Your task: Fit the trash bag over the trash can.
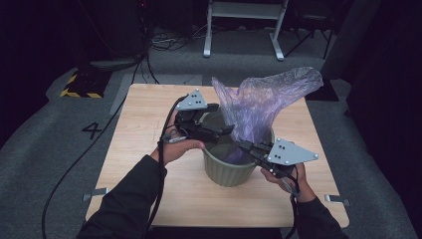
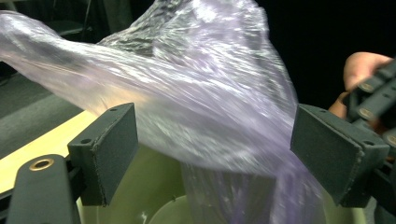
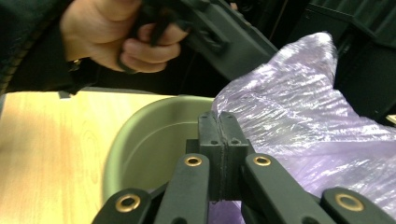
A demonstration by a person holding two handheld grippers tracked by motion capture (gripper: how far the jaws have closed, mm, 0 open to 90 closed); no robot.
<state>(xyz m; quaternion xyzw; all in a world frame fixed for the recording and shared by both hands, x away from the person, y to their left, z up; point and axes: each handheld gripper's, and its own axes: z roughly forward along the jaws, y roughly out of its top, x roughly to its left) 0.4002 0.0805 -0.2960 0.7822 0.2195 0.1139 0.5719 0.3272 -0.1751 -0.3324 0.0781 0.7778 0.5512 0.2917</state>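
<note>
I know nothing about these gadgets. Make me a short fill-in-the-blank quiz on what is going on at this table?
1. The thin purple plastic bag hangs partly inside a green ____.
2. The left gripper has its jaws wide ____ around the bag.
3. The right gripper has its jaws pressed ____.
4. The bin stands on a ____ table.

Missing words: bin; open; shut; wooden

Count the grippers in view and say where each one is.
2. The left gripper reaches over the green bin's left rim, jaws open around the purple plastic bag. The right gripper is at the bin's right rim, jaws closed.
</note>
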